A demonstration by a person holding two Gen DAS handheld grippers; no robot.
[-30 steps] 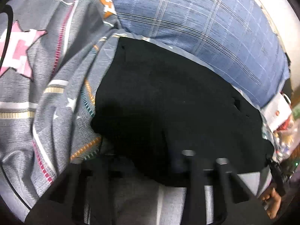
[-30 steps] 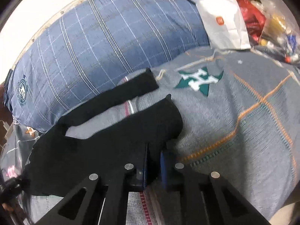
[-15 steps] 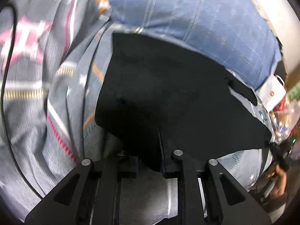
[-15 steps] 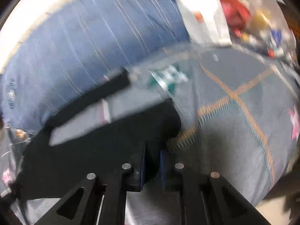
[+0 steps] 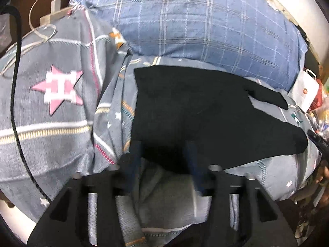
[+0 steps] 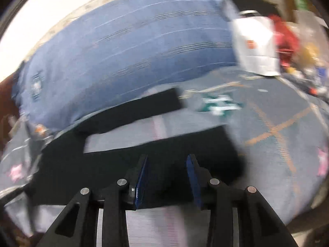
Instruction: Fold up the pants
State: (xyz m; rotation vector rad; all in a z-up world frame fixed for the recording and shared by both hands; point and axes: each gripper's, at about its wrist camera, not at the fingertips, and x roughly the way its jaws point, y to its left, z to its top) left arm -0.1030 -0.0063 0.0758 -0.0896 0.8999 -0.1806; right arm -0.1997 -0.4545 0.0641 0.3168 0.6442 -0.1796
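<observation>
Black pants [image 5: 197, 111] flat on bed [image 5: 51, 144]; left gripper [image 5: 164, 150] and right gripper [image 6: 167, 162] both spread, over pants' near edge.

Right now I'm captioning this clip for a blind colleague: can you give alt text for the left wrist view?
The open left gripper points at the near edge of black pants spread flat on a grey patterned bedspread, legs trailing right. A blue plaid pillow lies behind them, a white paper bag at far right.
</observation>
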